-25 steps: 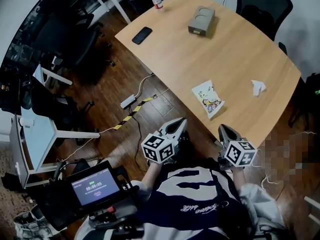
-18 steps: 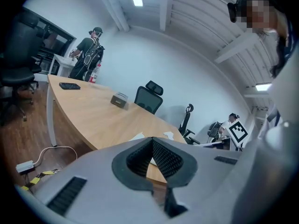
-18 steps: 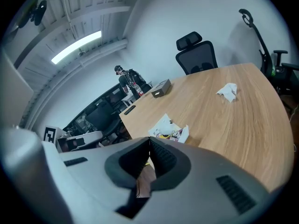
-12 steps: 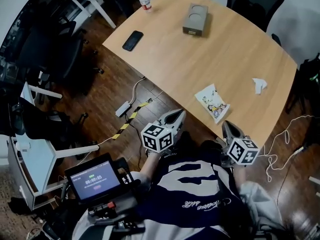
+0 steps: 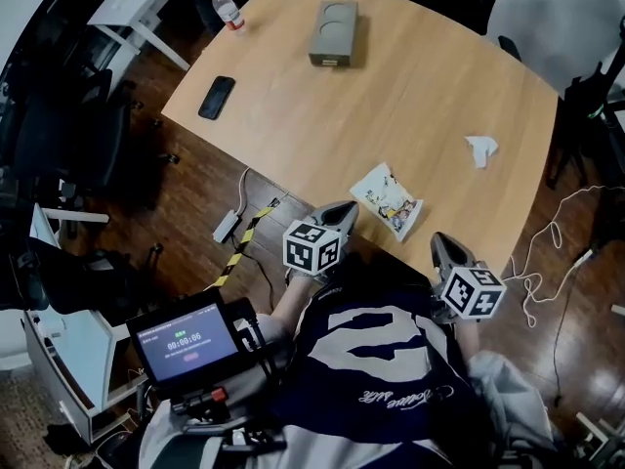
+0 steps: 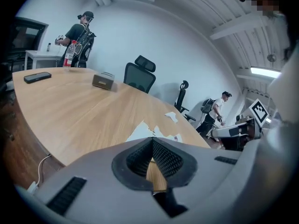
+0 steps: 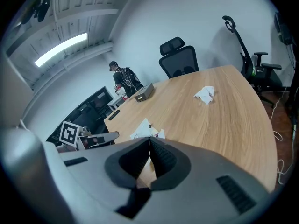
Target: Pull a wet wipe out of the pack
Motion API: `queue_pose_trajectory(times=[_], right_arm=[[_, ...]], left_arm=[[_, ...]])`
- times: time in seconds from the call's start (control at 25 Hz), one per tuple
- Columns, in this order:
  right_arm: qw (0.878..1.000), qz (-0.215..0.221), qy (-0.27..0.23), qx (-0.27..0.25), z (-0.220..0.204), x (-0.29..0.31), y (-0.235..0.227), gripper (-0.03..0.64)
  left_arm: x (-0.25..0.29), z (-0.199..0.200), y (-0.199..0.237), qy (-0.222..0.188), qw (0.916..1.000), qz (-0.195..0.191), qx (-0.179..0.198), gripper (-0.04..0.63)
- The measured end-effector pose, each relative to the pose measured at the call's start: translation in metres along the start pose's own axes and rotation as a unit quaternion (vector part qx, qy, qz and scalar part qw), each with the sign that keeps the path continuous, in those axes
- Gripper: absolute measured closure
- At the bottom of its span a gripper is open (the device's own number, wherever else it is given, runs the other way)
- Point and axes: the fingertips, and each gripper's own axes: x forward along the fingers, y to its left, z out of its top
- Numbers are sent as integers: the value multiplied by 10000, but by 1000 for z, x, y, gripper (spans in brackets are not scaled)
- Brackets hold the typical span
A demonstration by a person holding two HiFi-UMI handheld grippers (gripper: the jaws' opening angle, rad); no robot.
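The wet wipe pack point(image 5: 386, 200), white with a colourful print, lies flat near the wooden table's near edge point(image 5: 293, 130). It shows just beyond the jaws in the left gripper view point(image 6: 140, 131) and the right gripper view point(image 7: 142, 127). My left gripper point(image 5: 346, 209) is shut with nothing in it, its tip just short of the pack's near left corner. My right gripper point(image 5: 438, 240) is also shut and empty, at the table edge to the right of the pack. A crumpled white wipe point(image 5: 480, 149) lies farther right.
A grey box point(image 5: 333, 33), a black phone point(image 5: 216, 97) and a bottle point(image 5: 226, 8) sit at the table's far side. Office chairs point(image 7: 180, 59) stand behind it. Cables point(image 5: 547, 252) lie on the floor at right. People point(image 6: 80, 34) stand in the background.
The head view has swung, so the table and pack sit farther left in the picture. Both grippers stay shut near the table's near edge, close to the body.
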Motion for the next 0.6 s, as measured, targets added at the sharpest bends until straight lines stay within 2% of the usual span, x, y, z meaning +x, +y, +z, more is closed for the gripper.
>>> queue_pose_trajectory(times=[0.32,0.48,0.6], right_arm=[[9995,272,153,-32,19,12,-21,620],[9987,392,309,-32,17,21,-26,620],[9979,460,446,-69,15,29,-29,620]], left_arm=[[47,-11,9,894,9944,234,507,592],[60,-11,15,1105,9905,400,709,592],[68,-10,19,1197,9898,471,614,592]])
